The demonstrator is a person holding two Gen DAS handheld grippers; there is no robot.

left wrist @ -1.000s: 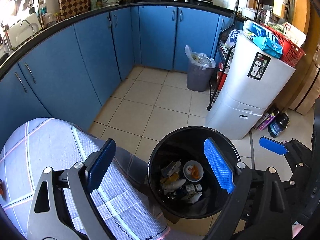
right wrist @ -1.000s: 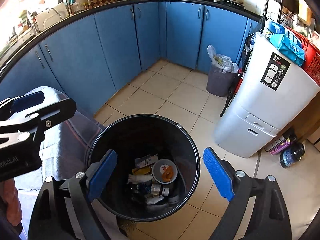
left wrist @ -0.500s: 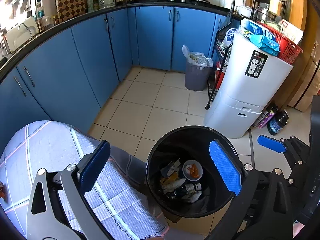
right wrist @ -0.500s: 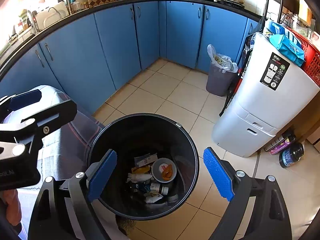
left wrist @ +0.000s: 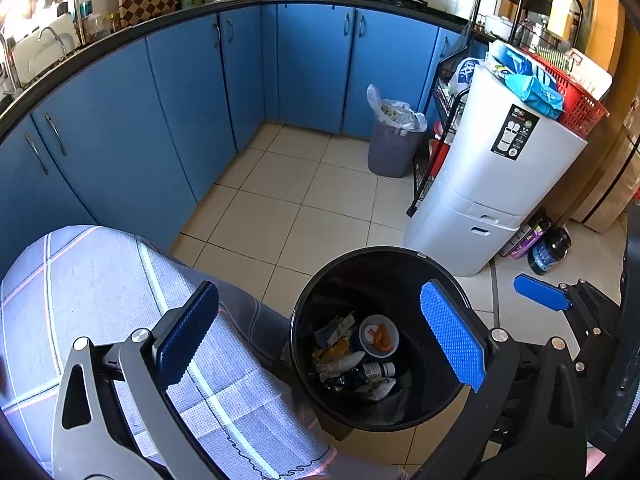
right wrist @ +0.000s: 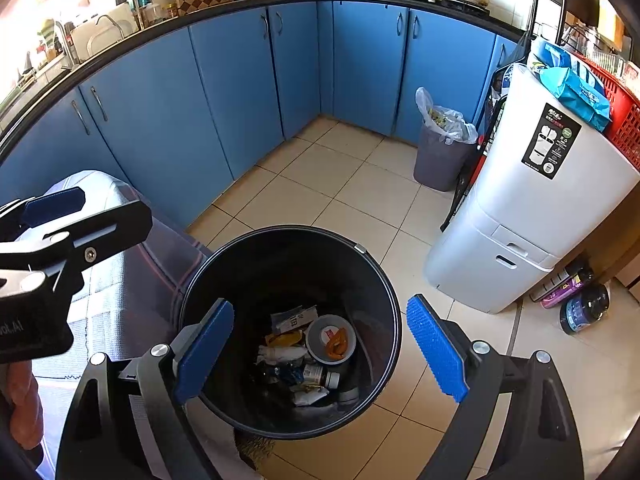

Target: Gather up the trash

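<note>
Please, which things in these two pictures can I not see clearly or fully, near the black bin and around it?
- Lower layers of trash in the black bin: both views, covered by the round tub and wrappers on top.
- Label on the small bottle: too small to read.
- Table with the checked cloth: cut off by the frame edge and the left gripper.
- Floor under the bin: hidden by the bin.

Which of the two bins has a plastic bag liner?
The grey bin by the far blue cabinets: a clear bag sticks out of its top. The black bin near the fingers shows no liner.
</note>
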